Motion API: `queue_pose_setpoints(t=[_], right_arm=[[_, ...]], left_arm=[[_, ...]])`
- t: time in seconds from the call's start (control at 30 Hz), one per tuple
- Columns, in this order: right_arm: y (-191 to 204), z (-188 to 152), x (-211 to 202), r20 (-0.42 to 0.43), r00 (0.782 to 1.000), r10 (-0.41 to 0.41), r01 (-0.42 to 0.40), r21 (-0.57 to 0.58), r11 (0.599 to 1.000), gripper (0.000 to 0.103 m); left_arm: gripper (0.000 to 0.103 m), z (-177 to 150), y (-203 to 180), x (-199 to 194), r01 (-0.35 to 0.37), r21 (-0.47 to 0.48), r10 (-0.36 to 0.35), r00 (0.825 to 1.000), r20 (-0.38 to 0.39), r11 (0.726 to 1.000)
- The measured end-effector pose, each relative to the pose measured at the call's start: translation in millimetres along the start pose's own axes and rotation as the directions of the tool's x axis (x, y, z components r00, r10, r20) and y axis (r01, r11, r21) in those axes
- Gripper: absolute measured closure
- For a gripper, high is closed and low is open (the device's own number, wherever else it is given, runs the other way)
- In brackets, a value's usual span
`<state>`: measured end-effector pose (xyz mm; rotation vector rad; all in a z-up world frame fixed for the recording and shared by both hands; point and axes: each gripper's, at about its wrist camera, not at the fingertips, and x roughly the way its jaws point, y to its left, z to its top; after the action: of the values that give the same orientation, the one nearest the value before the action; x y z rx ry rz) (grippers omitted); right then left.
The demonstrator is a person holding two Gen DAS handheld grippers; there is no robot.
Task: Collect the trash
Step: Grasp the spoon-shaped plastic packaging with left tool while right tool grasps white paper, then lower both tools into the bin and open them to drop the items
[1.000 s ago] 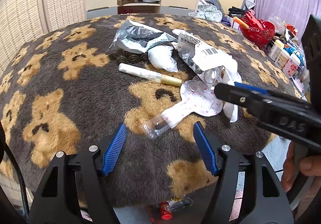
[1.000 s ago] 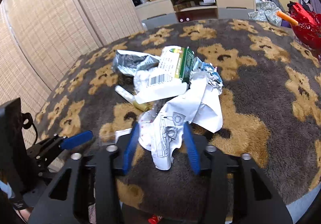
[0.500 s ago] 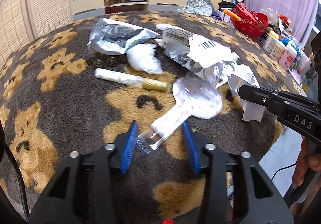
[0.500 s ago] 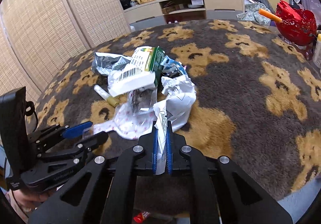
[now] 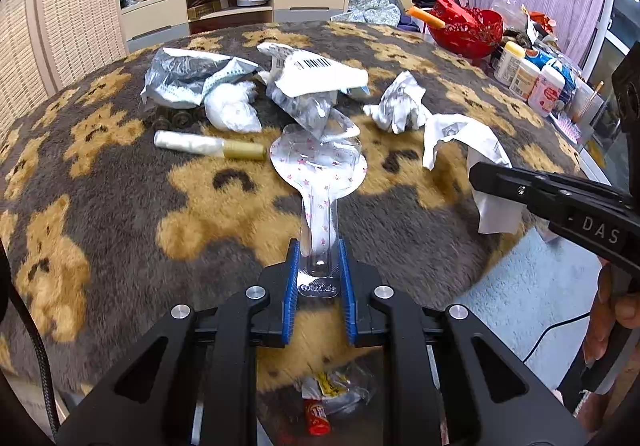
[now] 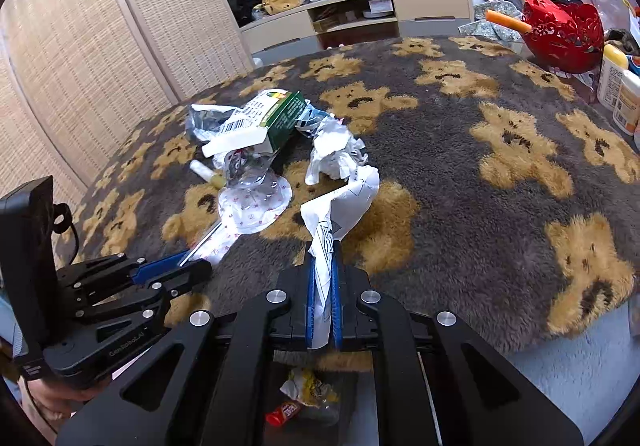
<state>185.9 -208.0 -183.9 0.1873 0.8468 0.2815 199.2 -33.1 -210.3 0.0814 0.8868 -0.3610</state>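
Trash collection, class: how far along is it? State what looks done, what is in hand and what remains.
Done: a few wrappers already lie below the table edge. In hand: the left gripper is shut on the plastic blister pack, and the right gripper is shut on the white paper. Left: the crumpled paper ball, silver bag, carton and tube on the blanket.

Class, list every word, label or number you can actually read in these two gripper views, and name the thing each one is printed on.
"DAS": on the right gripper body, partly cut off.
"GenRobot.AI": on the left gripper body, small, my best reading.
Blister pack tab: a logo, too blurred to read.
White box: a barcode, digits too small.
Green carton: print too small.
Bottles: labels too blurred.
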Motion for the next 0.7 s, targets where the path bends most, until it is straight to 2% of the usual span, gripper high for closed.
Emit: queue_pose_setpoints(t=[0.1, 0.33, 0.7], right_arm=[[0.0, -6.5, -6.8, -0.003, 1.0, 0.015, -0.015, 0.003, 1.0, 0.095], [2.8, -25.7, -26.2, -0.014, 0.998, 0.055, -0.055, 0.014, 0.998, 0.096], [5.0, -60.9, -48.9, -0.048, 0.994, 0.094, -0.093, 0.025, 0.995, 0.096]], left_arm=[[0.086, -12.4, -5.8, -3.6, -0.005, -0.014, 0.005, 1.0, -0.027, 1.0], [0.086, -35.3, -16.3, -24.2, -0.013, -0.042, 0.011, 0.999, -0.034, 0.999], [0.086, -70.9, -24.8, -66.3, -0.018, -0.094, 0.017, 1.0, -0.009, 0.995]])
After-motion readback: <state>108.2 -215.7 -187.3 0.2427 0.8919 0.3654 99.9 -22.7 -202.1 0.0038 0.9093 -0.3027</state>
